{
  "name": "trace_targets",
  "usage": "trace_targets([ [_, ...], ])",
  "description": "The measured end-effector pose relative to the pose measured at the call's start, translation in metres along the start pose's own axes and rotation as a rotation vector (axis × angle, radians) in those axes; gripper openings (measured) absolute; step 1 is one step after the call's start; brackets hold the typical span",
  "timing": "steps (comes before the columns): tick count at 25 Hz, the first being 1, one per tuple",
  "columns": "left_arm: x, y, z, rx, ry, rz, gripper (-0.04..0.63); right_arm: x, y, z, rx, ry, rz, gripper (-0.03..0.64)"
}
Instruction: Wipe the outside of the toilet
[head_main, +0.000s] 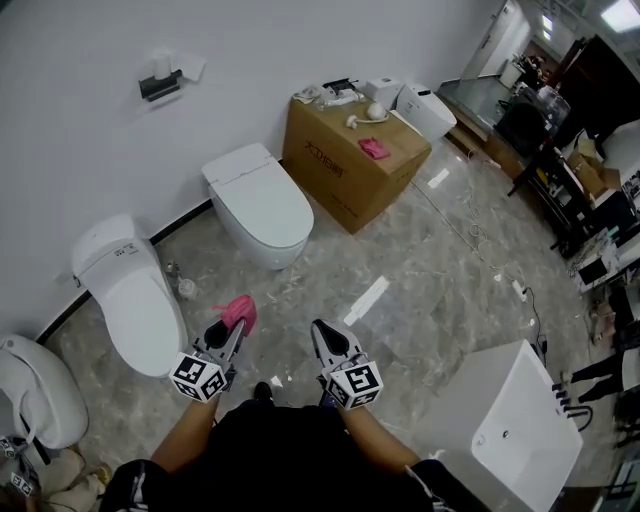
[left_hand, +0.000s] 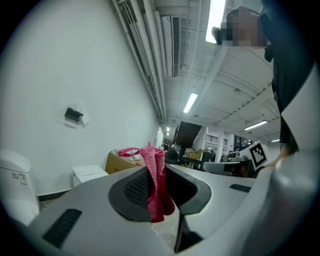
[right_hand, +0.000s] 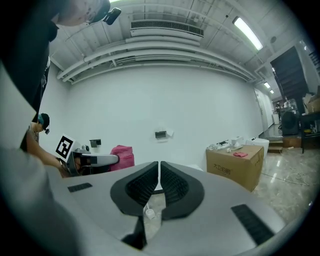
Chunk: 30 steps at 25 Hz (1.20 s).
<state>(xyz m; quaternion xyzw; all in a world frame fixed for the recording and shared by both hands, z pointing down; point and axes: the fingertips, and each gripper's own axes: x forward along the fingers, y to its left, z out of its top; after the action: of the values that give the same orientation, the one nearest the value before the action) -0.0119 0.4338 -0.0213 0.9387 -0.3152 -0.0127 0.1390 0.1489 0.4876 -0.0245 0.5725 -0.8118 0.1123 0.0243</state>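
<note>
Three white toilets stand along the wall: one at centre, one to its left, and part of a third at the far left. My left gripper is shut on a pink cloth, held above the floor just right of the middle toilet's bowl. The cloth hangs pinched between the jaws in the left gripper view. My right gripper is shut with nothing in it, beside the left one. The right gripper view shows its jaws closed and the left gripper with the cloth to the left.
A cardboard box with small items and another pink cloth stands at the back. A white cabinet is at the lower right. A small bottle stands on the marble floor by the wall. Cables trail at right.
</note>
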Motion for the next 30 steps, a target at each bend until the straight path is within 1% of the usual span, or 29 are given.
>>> trace_targets([
  [3,0.012,0.029,0.004,0.005,-0.003,0.014,0.089,0.022,-0.009,0.004,0.008,-0.003,-0.011,0.038],
  [7,0.026,0.069,0.014,-0.019,-0.025,0.07,0.089,0.048,-0.027,0.01,0.009,0.008,-0.012,0.038],
  [13,0.054,0.122,0.01,-0.035,-0.03,0.125,0.089,0.111,-0.072,0.007,0.016,0.031,0.009,0.038],
  [16,0.078,0.152,0.01,-0.05,-0.043,0.176,0.089,0.155,-0.097,0.008,0.019,0.042,0.046,0.038],
  [20,0.116,0.19,0.019,-0.086,-0.043,0.246,0.089,0.219,-0.122,0.023,0.018,0.072,0.123,0.038],
  [25,0.17,0.231,0.042,-0.068,-0.035,0.307,0.089,0.288,-0.164,0.047,-0.01,0.073,0.213,0.038],
  [30,0.208,0.263,0.052,-0.069,-0.031,0.365,0.089,0.346,-0.198,0.054,0.012,0.096,0.265,0.038],
])
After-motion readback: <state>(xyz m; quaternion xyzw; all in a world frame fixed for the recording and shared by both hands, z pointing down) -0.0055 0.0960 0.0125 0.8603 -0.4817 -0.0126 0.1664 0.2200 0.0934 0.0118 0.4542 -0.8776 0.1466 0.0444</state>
